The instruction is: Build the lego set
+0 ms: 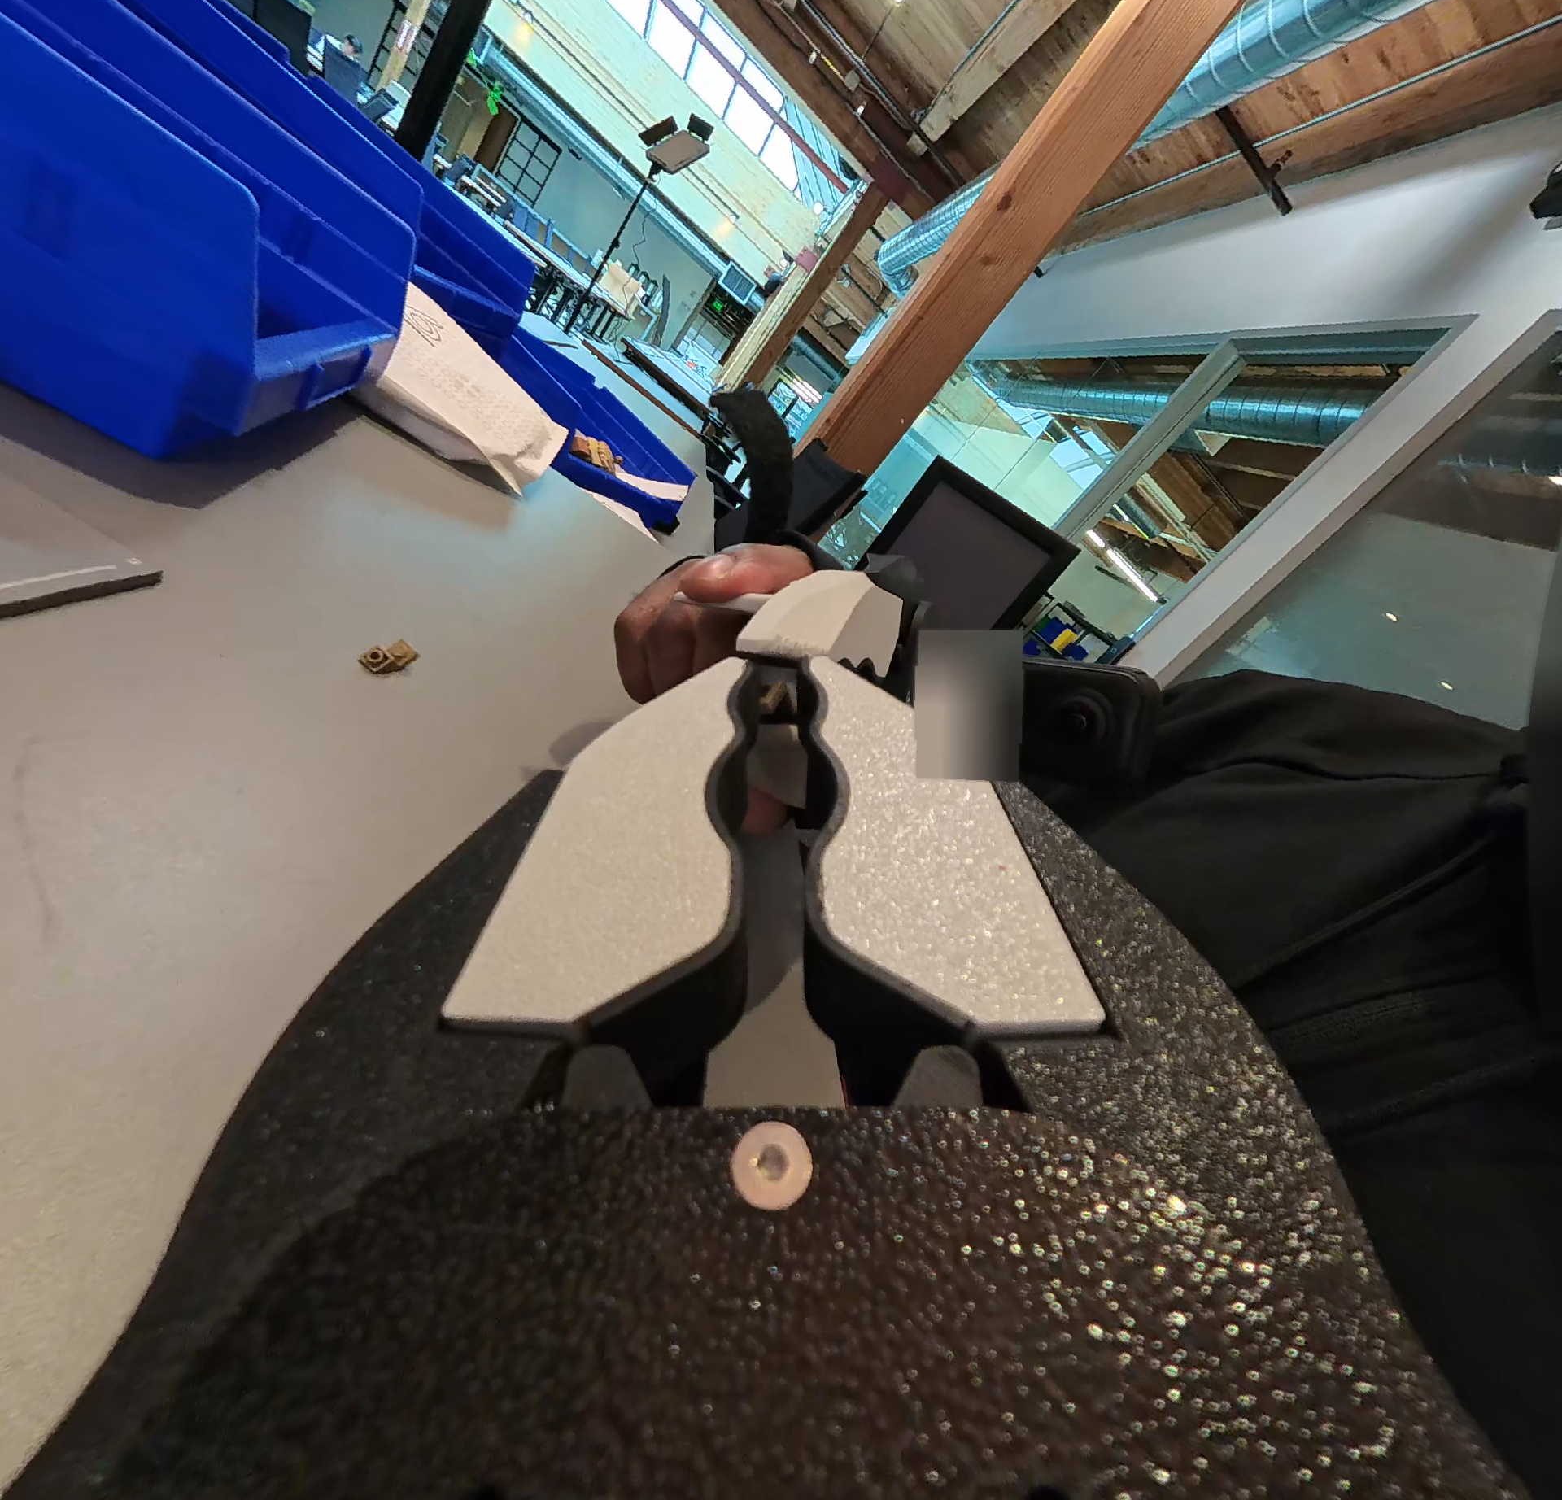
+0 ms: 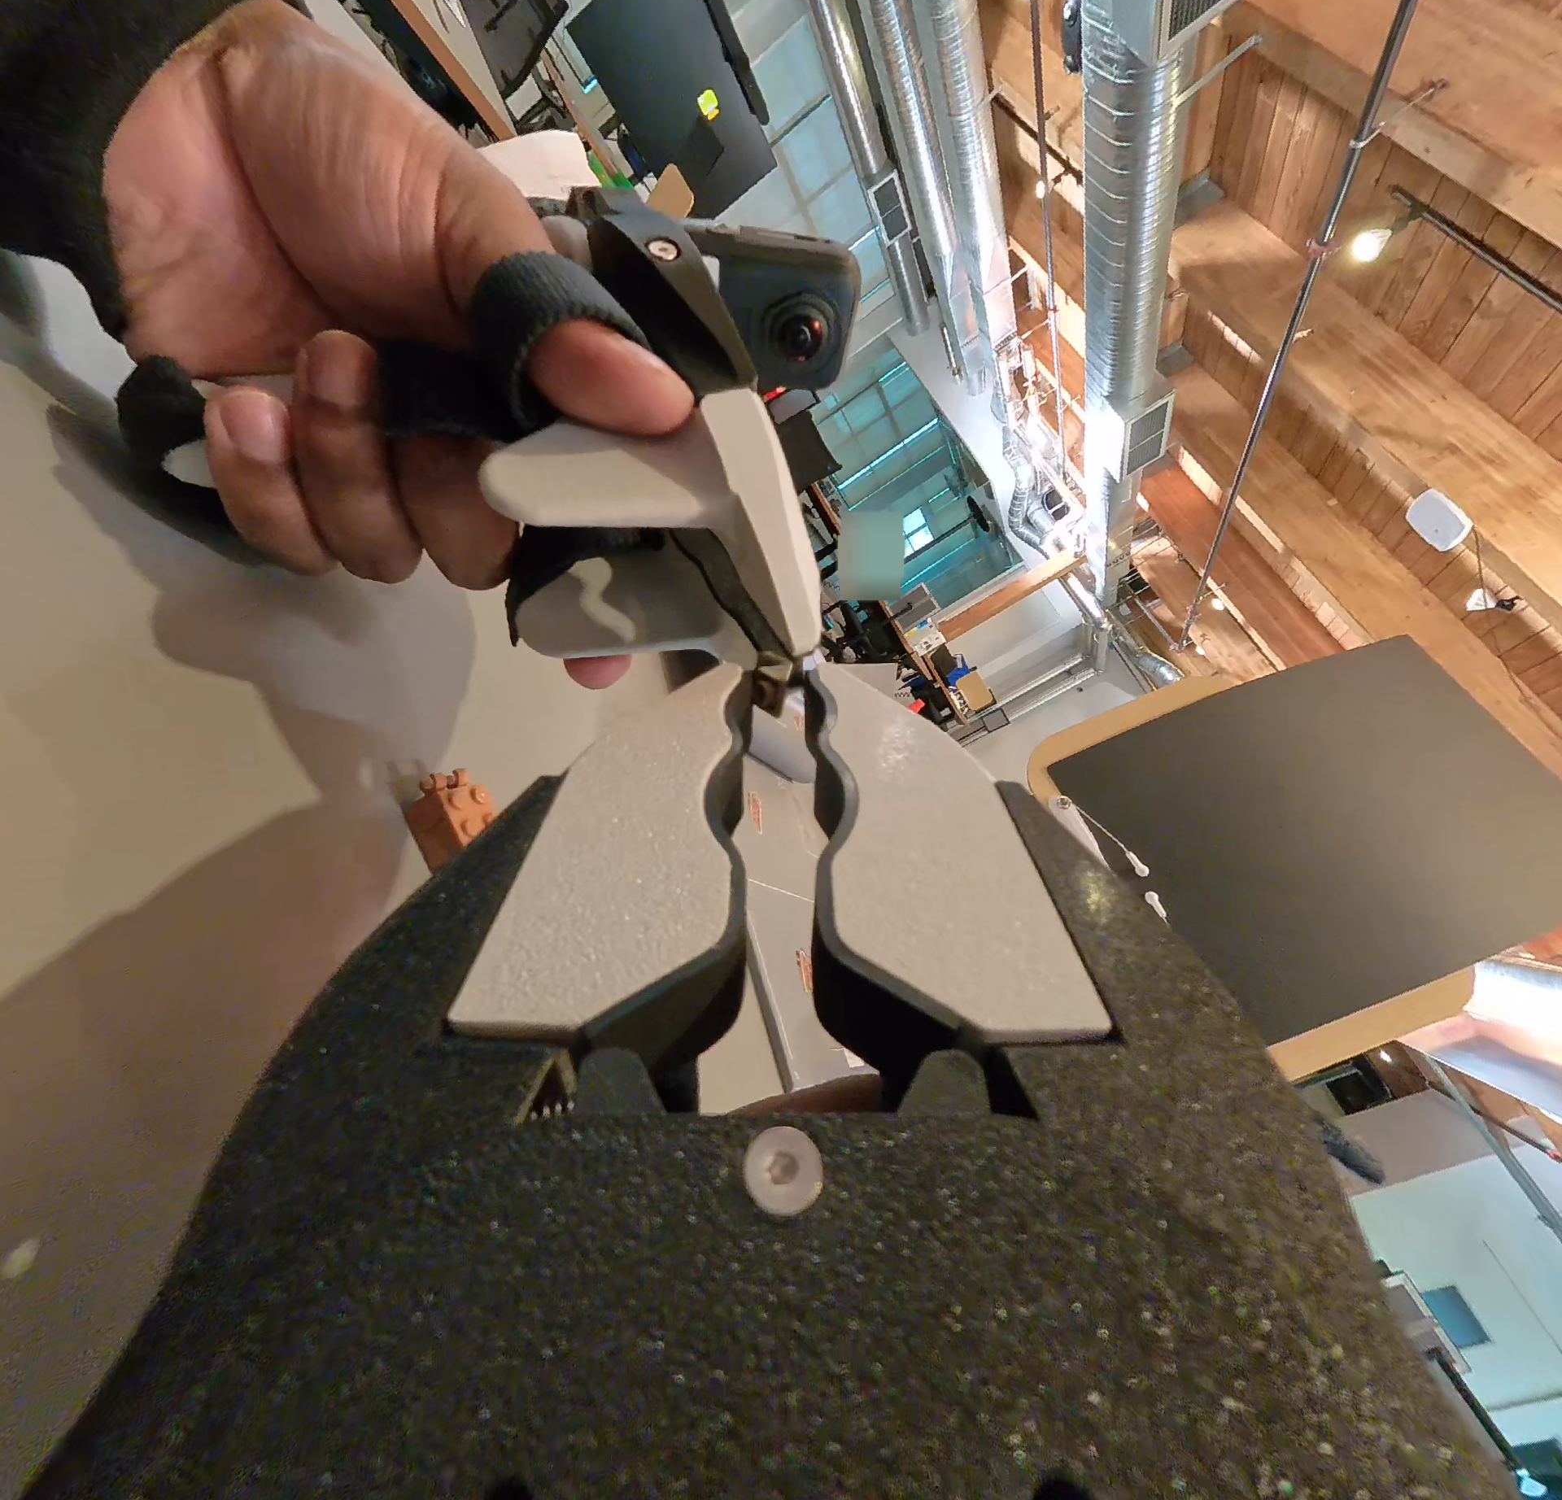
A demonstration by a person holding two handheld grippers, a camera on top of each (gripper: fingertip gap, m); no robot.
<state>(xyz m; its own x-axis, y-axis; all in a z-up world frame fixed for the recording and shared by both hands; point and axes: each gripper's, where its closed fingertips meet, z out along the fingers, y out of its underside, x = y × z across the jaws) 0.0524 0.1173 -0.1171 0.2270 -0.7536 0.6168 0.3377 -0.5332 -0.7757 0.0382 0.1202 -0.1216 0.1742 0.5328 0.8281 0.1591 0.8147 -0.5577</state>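
Note:
My left gripper (image 1: 776,678) and right gripper (image 2: 776,686) meet tip to tip above the grey table (image 1: 253,825). A small tan brick (image 1: 771,693) sits at the left fingertips. In the right wrist view the left gripper's fingers (image 2: 761,530) close to a point on the top of that brick (image 2: 769,689). The brick hangs down between my right gripper's pads, which stand close on either side with a slight gap. In the left wrist view the right gripper's fingers (image 1: 811,618) lie across the left tips, one above and one below the brick.
A second small tan piece (image 1: 387,656) lies loose on the table to the left. Blue bins (image 1: 169,276) and a white printed sheet (image 1: 473,394) stand at the back left. An orange-brown brick stack (image 2: 448,817) stands beside my right gripper. A dark screen (image 1: 972,564) is behind. My left and right fingertips are right by each other.

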